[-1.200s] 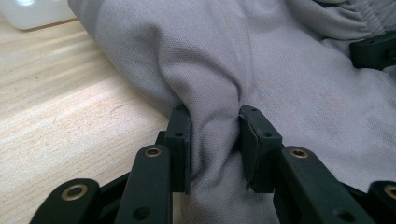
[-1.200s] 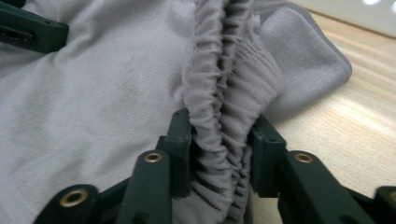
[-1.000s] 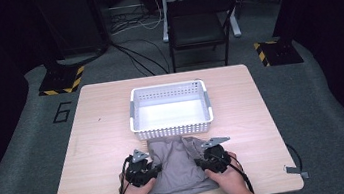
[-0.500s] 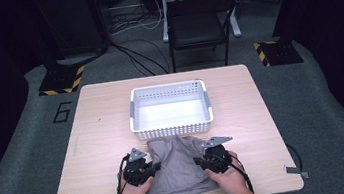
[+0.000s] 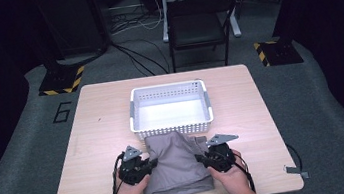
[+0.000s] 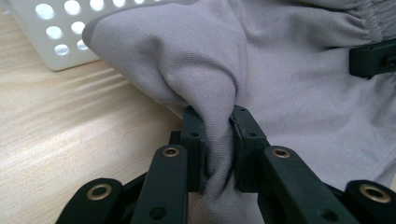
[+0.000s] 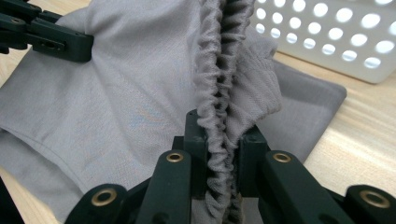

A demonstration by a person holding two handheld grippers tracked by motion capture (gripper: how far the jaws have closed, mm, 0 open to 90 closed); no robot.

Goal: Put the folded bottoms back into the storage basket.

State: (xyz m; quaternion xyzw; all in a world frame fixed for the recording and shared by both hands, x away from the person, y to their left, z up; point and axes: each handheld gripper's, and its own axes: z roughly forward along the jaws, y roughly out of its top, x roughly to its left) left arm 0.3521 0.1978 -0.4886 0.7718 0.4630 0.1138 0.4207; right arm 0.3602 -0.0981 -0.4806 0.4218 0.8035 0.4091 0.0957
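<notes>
A grey garment [image 5: 177,169] lies folded on the table's near half, its far edge against the white basket [image 5: 134,113]. My left gripper [image 5: 152,164] pinches a fold of the cloth [image 6: 289,79] at its left side; its jaws have just been closing, and the pads [image 6: 194,135] press the fabric. At the right side my right gripper [image 5: 200,159] grips the gathered elastic waistband [image 7: 219,70], and its jaws have also just been closing. Each gripper view shows the other gripper, the right [image 6: 373,58] and the left [image 7: 46,35], at the cloth's far side.
The perforated white basket [image 6: 51,28] [image 7: 336,37] has nothing in it and stands at the middle of the wooden table [image 5: 260,95]. A black folding chair [image 5: 200,20] stands beyond the far edge. Cables trail from both grippers toward the person.
Both pairs of jaws have drawn in on the garment's sides. The cloth's side edges are bunched and slightly raised, and the right hand has risen a little.
</notes>
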